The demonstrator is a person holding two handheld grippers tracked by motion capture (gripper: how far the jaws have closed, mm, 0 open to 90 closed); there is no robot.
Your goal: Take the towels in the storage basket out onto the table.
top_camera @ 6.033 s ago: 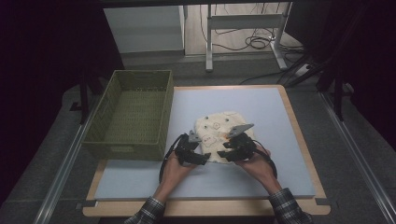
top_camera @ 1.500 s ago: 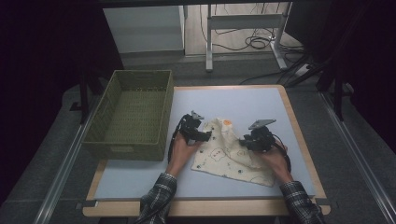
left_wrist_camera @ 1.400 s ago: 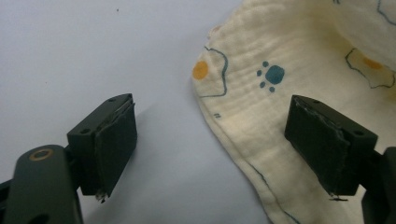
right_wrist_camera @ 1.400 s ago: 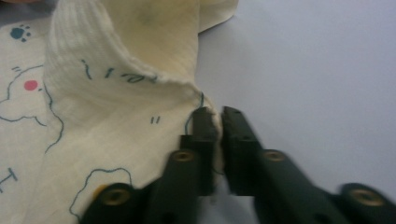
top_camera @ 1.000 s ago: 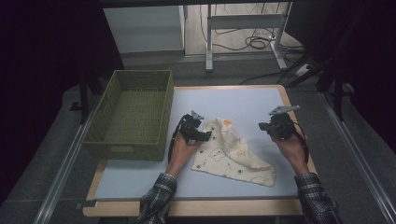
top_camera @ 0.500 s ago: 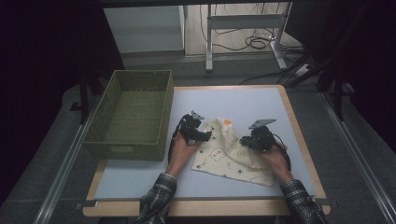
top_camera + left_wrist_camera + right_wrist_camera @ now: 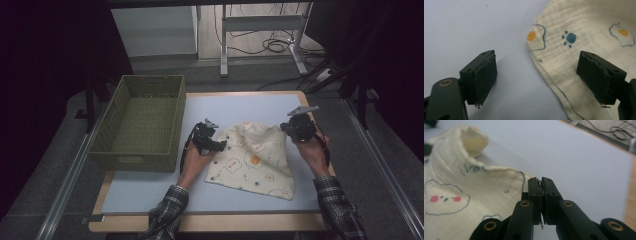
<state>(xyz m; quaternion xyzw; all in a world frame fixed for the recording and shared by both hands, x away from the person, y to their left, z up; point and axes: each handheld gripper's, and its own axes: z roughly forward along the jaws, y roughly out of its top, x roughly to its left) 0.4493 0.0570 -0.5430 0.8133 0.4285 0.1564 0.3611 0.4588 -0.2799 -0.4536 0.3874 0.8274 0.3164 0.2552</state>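
Note:
A cream cloth (image 7: pixel 252 157) printed with eggs and paw marks lies partly spread on the blue mat (image 7: pixel 240 107). My left gripper (image 7: pixel 220 145) rests at the cloth's left edge. In the left gripper view its jaws (image 7: pixel 544 80) stand open: one pad over bare mat, the other over the cloth (image 7: pixel 586 32), which neither pad presses. My right gripper (image 7: pixel 289 131) is at the cloth's far right corner. The right gripper view shows its jaws (image 7: pixel 541 182) shut, pinching the cloth's (image 7: pixel 461 187) edge, with a raised fold behind.
An olive-green mesh basket (image 7: pixel 142 152) stands on the left of the table beside the mat. The table's wooden rim (image 7: pixel 200 222) frames the mat. A metal stand with cables (image 7: pixel 260 25) is on the floor beyond the far edge.
My right gripper went in over the cloth's right side, then drew back out to the right and farther away, and the cloth's far right corner followed it. The left gripper stayed put.

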